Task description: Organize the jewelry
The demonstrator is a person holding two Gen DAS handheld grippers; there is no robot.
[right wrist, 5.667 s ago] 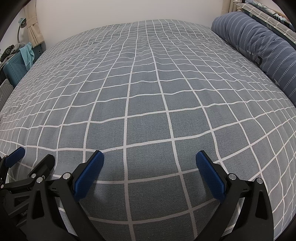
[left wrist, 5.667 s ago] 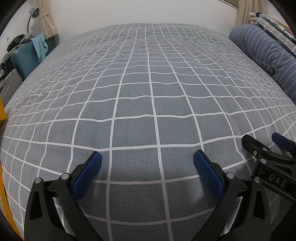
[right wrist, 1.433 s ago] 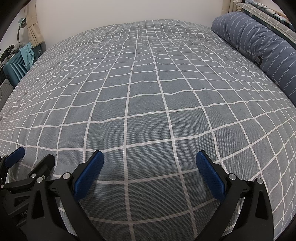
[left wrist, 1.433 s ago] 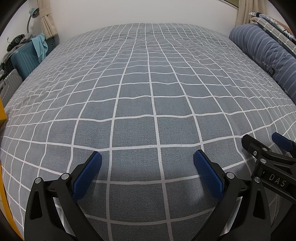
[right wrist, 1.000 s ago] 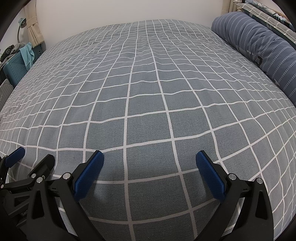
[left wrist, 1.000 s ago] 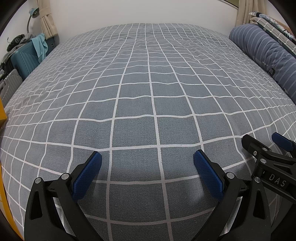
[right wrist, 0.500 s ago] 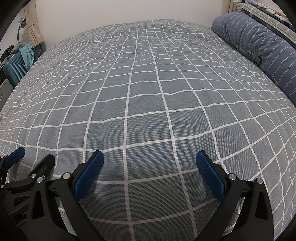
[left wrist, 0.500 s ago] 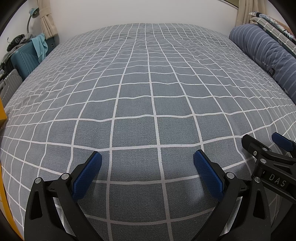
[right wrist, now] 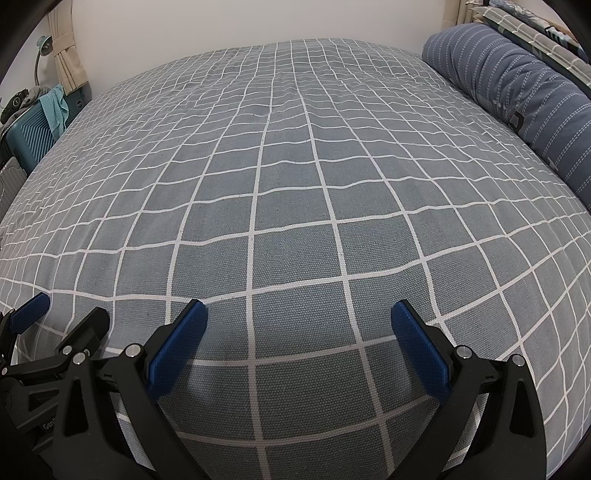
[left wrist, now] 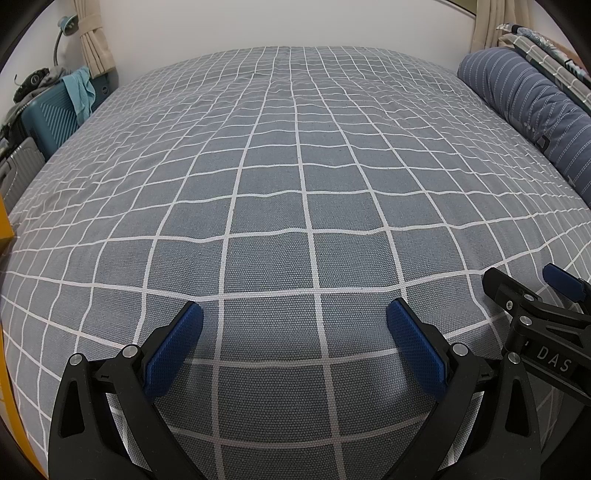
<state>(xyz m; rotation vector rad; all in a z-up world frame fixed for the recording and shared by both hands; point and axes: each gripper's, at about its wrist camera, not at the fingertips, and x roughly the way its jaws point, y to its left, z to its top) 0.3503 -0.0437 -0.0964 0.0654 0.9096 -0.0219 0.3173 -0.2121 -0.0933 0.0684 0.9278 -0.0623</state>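
Note:
No jewelry shows in either view. My left gripper (left wrist: 294,314) rests low over the near edge of a bed covered in a grey checked sheet (left wrist: 295,184), its blue-padded fingers wide open with nothing between them. My right gripper (right wrist: 299,314) sits beside it in the same pose, open and empty. In the left wrist view the right gripper (left wrist: 524,291) appears at the lower right; in the right wrist view the left gripper (right wrist: 66,317) shows at the lower left.
A blue striped bolster pillow (left wrist: 532,107) lies along the bed's right side, with patterned bedding (right wrist: 535,18) behind it. A teal suitcase (left wrist: 48,118) draped with a cloth and a grey case (left wrist: 14,173) stand at the left. A yellow object (left wrist: 5,221) pokes in at the left edge.

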